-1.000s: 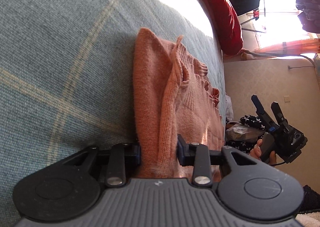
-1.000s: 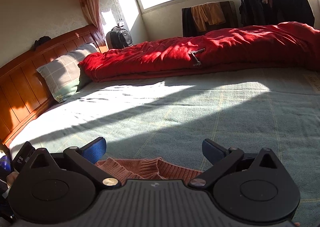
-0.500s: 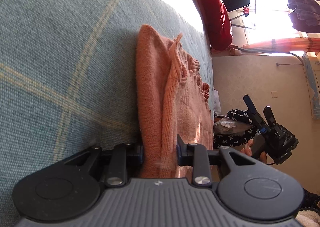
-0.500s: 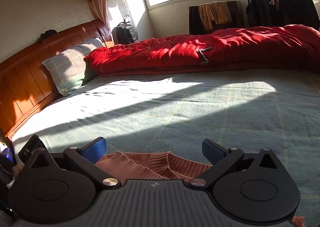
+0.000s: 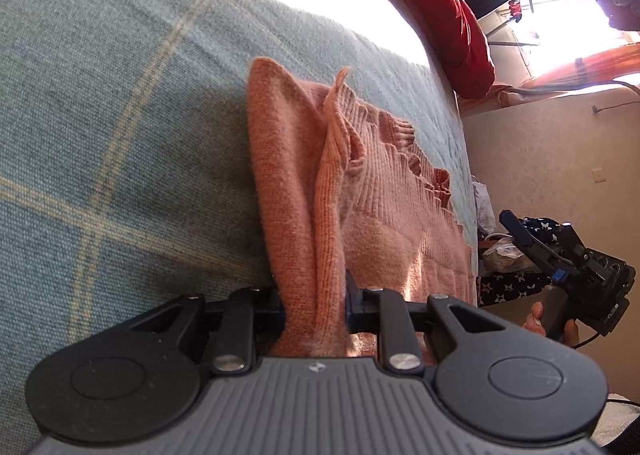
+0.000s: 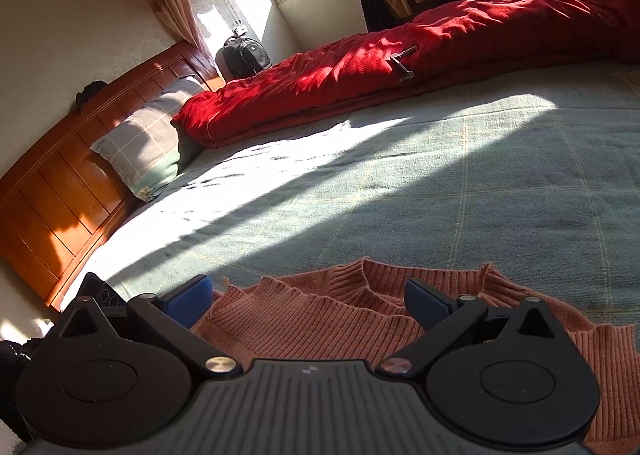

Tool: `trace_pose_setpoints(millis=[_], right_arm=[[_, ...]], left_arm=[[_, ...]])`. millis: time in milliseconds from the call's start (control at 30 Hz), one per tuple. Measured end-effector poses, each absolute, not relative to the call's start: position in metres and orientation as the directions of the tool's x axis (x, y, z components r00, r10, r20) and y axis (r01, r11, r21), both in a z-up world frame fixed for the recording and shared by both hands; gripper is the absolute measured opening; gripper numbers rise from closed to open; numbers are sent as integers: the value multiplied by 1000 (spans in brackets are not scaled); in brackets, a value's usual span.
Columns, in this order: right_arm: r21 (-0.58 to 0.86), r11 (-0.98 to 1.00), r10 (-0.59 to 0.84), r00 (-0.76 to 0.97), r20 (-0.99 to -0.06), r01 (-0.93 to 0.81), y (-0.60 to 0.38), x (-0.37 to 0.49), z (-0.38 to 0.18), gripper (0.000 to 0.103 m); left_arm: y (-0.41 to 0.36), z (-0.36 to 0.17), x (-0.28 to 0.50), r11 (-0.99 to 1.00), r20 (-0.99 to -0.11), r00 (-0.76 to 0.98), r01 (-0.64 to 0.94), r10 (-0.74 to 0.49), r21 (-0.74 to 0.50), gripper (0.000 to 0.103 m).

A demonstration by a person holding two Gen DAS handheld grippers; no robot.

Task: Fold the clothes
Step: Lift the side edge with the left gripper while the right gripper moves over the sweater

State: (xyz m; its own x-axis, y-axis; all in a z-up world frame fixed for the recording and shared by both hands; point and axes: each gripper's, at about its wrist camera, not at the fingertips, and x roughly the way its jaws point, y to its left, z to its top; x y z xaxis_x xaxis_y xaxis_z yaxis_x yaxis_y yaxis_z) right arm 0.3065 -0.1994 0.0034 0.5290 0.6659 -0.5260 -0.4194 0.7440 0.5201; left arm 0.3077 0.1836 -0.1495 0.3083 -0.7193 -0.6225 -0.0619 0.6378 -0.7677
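The sweater's (image 5: pixel 360 191) near end is hidden behind the left gripper (image 5: pixel 315 301), whose fingers, just closing, pinch a fold. The right gripper (image 6: pixel 308 297) (fingers spread) hovers over the collar on the bed (image 6: pixel 440 183).

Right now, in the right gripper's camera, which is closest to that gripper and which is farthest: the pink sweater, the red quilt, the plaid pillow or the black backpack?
1. Pink sweater, right under the right gripper, between its open jaws.
2. Plaid pillow, left, against the headboard.
3. Red quilt, along the bed's far side; too close to call against the pillow.
4. Black backpack, far corner by the window.
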Motion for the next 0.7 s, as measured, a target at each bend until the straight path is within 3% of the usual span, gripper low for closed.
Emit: trace_pose_setpoints(millis=[200,700], right_arm=[[621,716,685,492,-537,-319,-206,297,-13,103],[603,763,640,407,-651,-234,-170,280,-51,103]], left_arm=[[175,-124,308,700,-671,334,-43,-663,-713,20],[170,-85,292,718,-669,386,-23,-635,-695,19]])
